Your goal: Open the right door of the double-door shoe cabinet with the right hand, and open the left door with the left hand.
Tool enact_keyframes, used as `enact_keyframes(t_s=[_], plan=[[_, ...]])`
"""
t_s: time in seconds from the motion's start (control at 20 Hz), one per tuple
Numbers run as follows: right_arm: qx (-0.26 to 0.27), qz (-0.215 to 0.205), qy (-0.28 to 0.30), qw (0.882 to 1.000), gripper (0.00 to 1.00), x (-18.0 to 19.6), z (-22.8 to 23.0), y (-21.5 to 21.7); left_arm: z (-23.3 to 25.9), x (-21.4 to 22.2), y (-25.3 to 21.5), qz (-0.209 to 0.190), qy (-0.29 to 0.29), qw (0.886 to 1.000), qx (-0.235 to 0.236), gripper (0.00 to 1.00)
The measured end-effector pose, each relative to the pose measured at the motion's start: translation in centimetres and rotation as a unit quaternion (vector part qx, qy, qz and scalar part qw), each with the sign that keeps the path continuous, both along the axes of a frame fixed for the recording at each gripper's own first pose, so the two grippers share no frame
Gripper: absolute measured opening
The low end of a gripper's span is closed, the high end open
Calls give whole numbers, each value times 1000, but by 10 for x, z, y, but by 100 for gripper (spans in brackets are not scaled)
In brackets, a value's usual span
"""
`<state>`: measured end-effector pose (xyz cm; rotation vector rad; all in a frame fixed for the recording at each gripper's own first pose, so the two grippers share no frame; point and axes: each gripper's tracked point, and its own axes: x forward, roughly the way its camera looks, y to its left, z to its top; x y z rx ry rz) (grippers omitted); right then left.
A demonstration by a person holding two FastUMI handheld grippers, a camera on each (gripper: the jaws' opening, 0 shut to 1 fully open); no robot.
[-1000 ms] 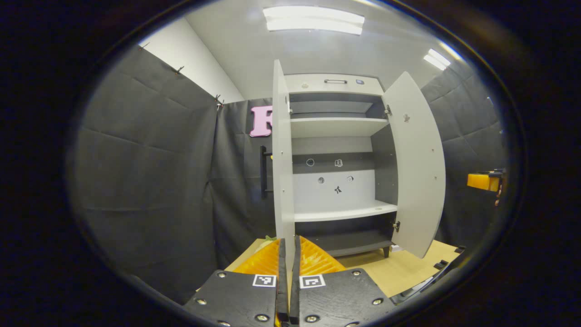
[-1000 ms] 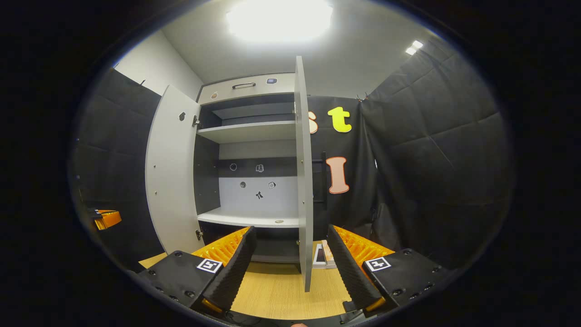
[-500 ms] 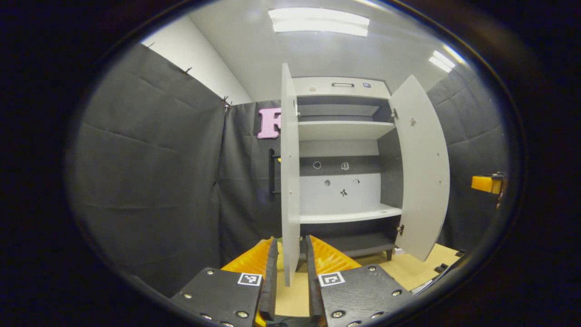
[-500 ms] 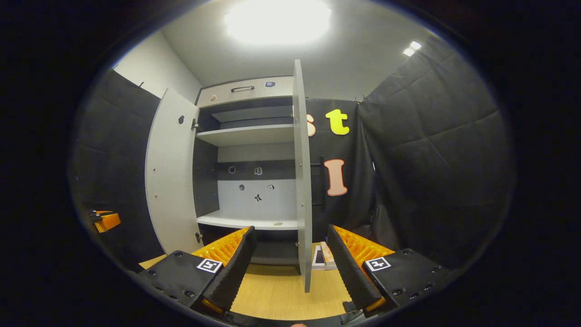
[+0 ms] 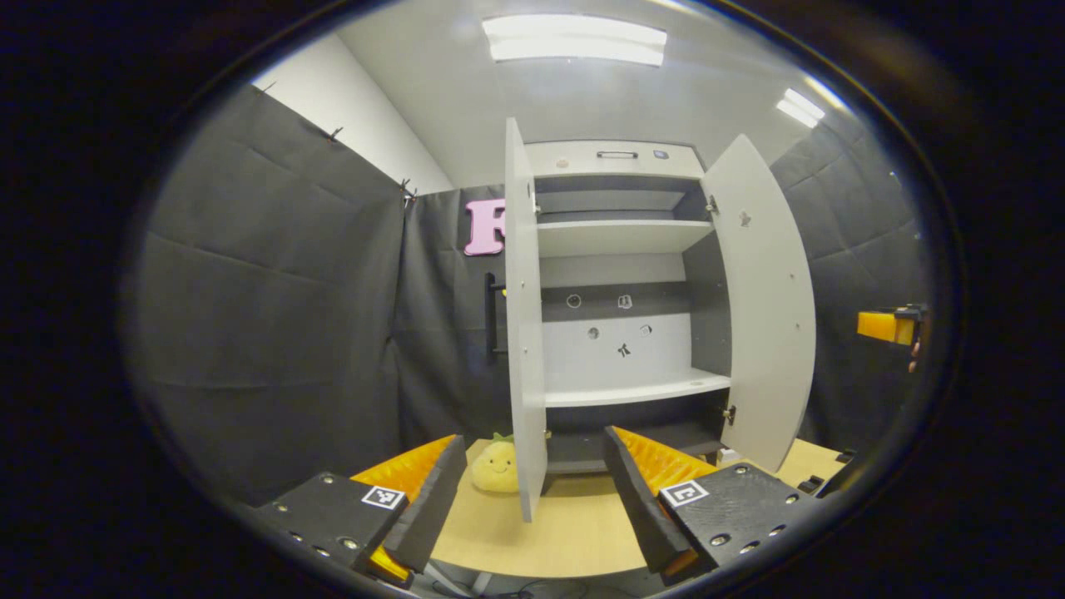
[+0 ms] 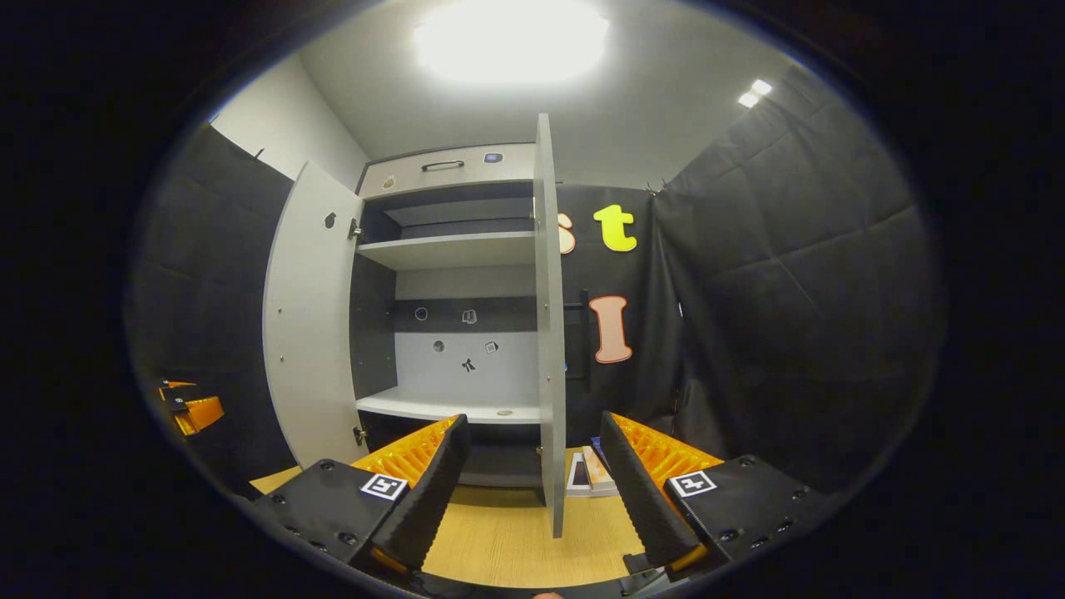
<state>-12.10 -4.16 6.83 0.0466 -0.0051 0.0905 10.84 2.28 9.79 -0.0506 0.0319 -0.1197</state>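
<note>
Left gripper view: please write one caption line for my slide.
Open hand-held gripper facing the edge of the left door of the shoe cabinet, both doors swung open.

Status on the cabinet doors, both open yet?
Done: the left door and right door both stand swung out, shelves exposed. In hand: nothing; the left gripper and right gripper are open, each straddling its door's edge without touching. Left: just backing away.

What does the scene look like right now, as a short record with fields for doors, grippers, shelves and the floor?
left door: swung open, edge-on between the left gripper's fingers
right door: swung open
left gripper: open, not touching
right gripper: open, not touching
shelves: bare
floor: yellow plush toy beside left door
</note>
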Motion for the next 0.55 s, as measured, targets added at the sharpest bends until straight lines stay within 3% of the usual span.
enact_keyframes(t_s=[0.55], plan=[[-5,-8,-7,1000,98,-3,0,-5,4,-3,6,10,-7,1000,11,96]])
